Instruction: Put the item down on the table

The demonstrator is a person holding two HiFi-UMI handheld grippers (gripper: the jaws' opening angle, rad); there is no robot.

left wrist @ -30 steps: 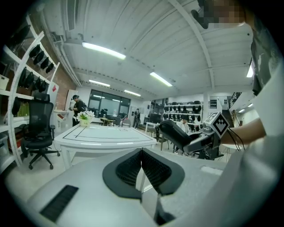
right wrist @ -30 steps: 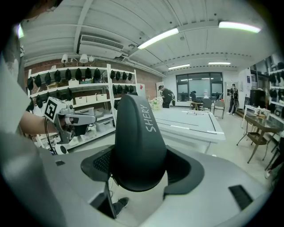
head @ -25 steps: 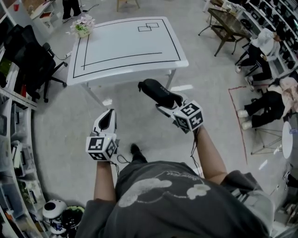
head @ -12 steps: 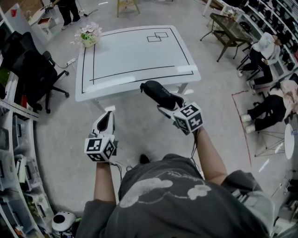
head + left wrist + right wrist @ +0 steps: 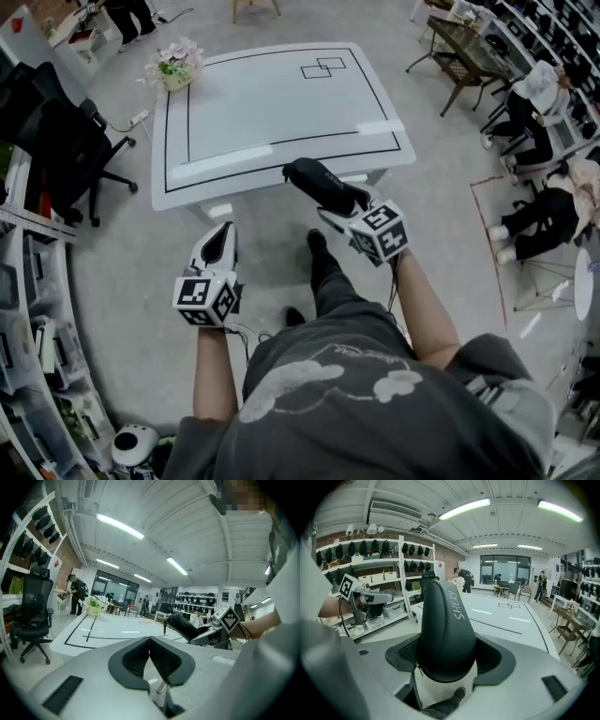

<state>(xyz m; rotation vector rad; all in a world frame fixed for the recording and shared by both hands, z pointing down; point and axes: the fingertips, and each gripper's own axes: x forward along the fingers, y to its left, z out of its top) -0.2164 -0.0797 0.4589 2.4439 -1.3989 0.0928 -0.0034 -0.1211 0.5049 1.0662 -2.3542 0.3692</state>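
A black zippered case (image 5: 319,183) marked "SHERY" (image 5: 446,620) is held in my right gripper (image 5: 345,208), which is shut on it. It hangs in the air just above the near edge of the white table (image 5: 262,103). In the right gripper view the case fills the gap between the jaws. My left gripper (image 5: 214,246) is shut and holds nothing; it hangs over the floor, short of the table. Its closed jaws meet in the left gripper view (image 5: 149,653), where the case (image 5: 183,626) shows to the right.
The table carries black line markings and a flower pot (image 5: 174,64) at its far left corner. A black office chair (image 5: 56,141) stands to the left, by shelving. People sit on the floor at the right (image 5: 539,211). A dark side table (image 5: 464,47) stands at the far right.
The person has stepped forward, one leg now out in front. The table sits closer beneath the held case. Both grippers keep their grip and pose.
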